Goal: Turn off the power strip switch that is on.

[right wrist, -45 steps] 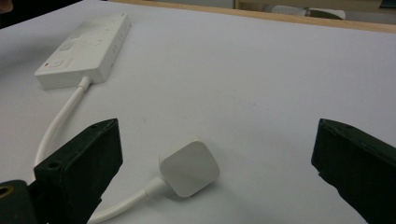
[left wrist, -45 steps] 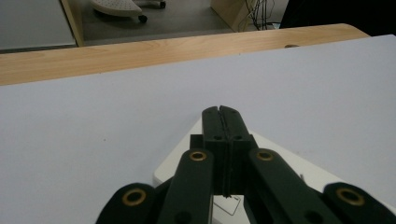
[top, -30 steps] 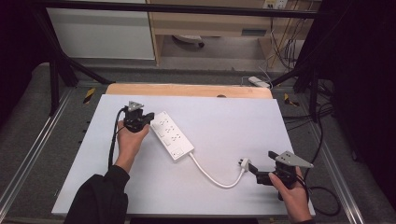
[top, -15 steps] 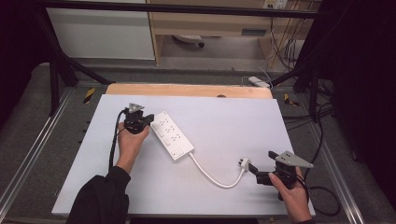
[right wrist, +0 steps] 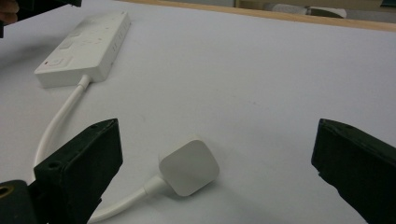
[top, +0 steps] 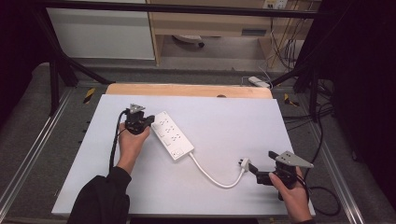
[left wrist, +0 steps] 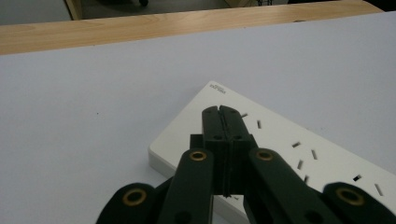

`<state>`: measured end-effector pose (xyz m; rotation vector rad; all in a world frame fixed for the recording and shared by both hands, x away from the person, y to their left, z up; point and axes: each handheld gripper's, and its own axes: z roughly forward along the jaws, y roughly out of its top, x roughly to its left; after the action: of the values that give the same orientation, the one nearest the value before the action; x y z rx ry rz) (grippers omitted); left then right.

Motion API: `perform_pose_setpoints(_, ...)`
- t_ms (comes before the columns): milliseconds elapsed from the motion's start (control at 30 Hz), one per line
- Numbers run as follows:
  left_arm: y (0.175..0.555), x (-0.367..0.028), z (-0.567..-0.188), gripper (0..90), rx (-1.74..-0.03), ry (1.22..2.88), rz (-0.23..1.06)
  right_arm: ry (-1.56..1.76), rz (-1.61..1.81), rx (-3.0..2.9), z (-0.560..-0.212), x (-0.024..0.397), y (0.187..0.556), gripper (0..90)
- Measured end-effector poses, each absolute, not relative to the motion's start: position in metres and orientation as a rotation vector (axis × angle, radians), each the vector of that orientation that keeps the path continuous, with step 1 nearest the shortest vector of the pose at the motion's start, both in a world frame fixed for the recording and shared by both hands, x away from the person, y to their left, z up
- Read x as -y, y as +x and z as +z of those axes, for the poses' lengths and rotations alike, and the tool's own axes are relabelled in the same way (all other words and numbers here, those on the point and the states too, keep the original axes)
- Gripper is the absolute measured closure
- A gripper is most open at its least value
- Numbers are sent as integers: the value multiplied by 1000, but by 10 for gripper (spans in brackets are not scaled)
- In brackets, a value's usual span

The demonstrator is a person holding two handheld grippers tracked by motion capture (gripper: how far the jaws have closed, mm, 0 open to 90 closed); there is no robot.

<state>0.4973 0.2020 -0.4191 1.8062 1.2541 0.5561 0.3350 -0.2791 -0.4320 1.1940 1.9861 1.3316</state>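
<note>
Left gripper (left wrist: 223, 114) jaws pressed together, empty, over power strip (left wrist: 299, 154); corner logo unreadable. Right gripper (right wrist: 215, 172) wide open around plug (right wrist: 189, 167).

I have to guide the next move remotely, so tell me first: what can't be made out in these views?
- Near end of the white plastic power strip: hidden behind the shut left gripper in the left gripper view.
- Pins of the white square plug: turned away from the open right gripper's camera; too small in the high view.
- White cable: cut off behind the jaw, right gripper view.
- Strip's switch position: too small in the high view.
</note>
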Motion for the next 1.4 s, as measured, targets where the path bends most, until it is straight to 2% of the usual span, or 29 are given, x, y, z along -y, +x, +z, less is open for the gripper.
perform_pose_setpoints(1400,500,-200,-436,900,-1260,1866,559,1194,1331,-1994,-432,279,335,23)
